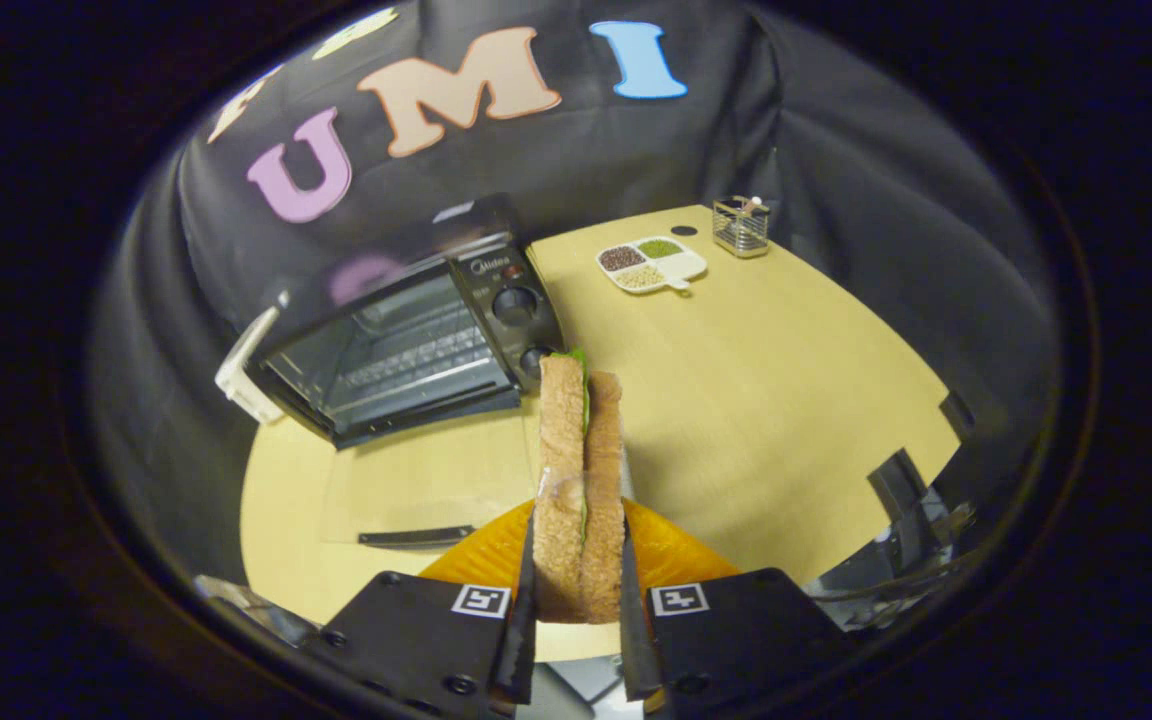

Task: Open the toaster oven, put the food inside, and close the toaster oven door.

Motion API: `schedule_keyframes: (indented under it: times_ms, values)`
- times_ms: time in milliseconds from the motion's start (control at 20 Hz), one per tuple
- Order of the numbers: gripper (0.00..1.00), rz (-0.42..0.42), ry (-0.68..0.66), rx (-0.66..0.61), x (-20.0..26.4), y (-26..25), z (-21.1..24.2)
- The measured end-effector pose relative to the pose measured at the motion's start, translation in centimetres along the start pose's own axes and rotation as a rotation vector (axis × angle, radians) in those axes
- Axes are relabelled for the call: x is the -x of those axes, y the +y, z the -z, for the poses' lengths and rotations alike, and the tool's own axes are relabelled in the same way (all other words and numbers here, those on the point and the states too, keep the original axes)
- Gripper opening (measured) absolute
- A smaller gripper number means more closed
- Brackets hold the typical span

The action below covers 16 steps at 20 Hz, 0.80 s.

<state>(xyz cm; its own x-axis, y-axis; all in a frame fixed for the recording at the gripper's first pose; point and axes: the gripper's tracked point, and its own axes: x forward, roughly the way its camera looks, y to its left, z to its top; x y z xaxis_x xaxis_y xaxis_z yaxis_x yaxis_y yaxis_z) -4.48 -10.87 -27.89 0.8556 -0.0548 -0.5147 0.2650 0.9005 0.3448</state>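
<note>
Your gripper (579,575) is clamped on the sandwich (581,480), long axis pointing ahead; the open oven (406,340) lies at eleven o'clock.

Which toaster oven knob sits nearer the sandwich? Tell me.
The lower knob. It sits just beyond the top of the sandwich clamped in the gripper, while the upper knob is higher on the control panel.
</note>
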Motion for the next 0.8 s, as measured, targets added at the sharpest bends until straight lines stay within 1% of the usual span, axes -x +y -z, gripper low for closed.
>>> schedule_keyframes:
  times_ms: [200, 350, 450, 500, 650, 700, 800]
  values:
    - [0.37, -0.157, -0.034, -0.232, 0.3, 4.6, -0.6]
    - [0.37, -0.217, -0.044, -0.372, -0.6, 7.1, -0.5]
    - [0.37, -0.272, -0.052, -0.477, -1.5, 9.4, -0.7]
    - [0.37, -0.281, -0.056, -0.519, -2.1, 10.2, -0.6]
    - [0.35, -0.284, -0.048, -0.585, -3.7, 12.5, 0.0]
    - [0.35, -0.301, -0.06, -0.615, -4.0, 13.4, -0.3]
    - [0.35, -0.35, -0.082, -0.718, -4.5, 15.7, -1.0]
